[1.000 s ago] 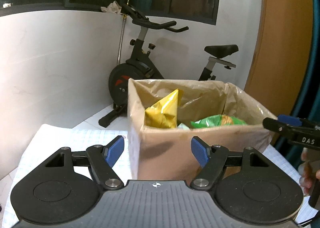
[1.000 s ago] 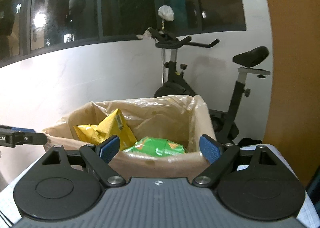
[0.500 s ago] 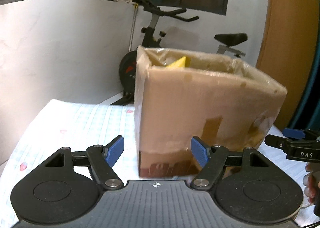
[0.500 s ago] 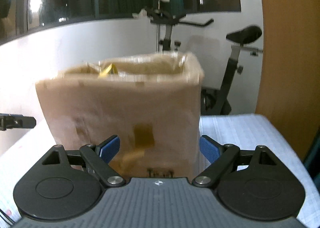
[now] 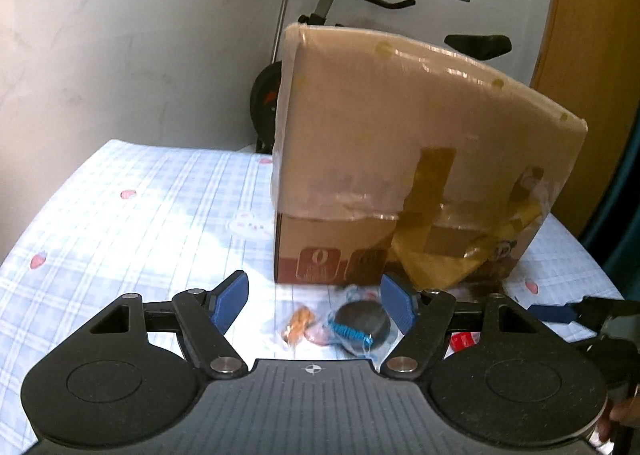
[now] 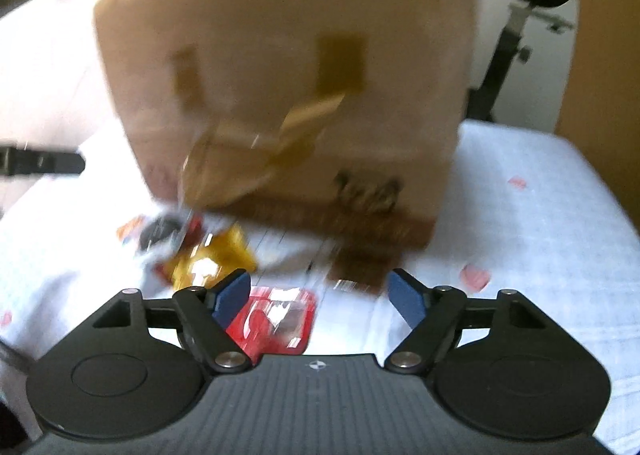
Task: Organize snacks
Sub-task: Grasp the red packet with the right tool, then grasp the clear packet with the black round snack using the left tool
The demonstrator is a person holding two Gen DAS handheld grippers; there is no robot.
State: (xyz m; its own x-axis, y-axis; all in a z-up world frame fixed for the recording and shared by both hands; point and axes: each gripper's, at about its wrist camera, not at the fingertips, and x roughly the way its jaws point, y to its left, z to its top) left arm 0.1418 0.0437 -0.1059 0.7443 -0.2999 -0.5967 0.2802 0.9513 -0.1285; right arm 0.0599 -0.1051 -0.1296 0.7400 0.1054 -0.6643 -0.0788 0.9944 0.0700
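Observation:
A plastic-lined cardboard box (image 5: 412,159) stands on the checked tablecloth; its inside is hidden from here. It also fills the right wrist view (image 6: 296,95), blurred. My left gripper (image 5: 314,305) is open and empty, low over small snacks in front of the box: a dark round packet with a blue tie (image 5: 362,327) and a small orange snack (image 5: 298,327). My right gripper (image 6: 320,301) is open and empty above a red packet (image 6: 276,323). A yellow packet (image 6: 208,259) and a dark packet (image 6: 158,233) lie to its left.
The table carries a light blue checked cloth (image 5: 132,223) with pink spots. An exercise bike (image 6: 524,35) stands behind the table by a white wall. An orange-brown panel (image 5: 596,55) is at the right. My right gripper's tip (image 5: 560,313) shows in the left view.
Both grippers have dropped from above the box rim down to table level in front of it. The snacks inside the box are out of sight and the loose packets on the cloth have come into view.

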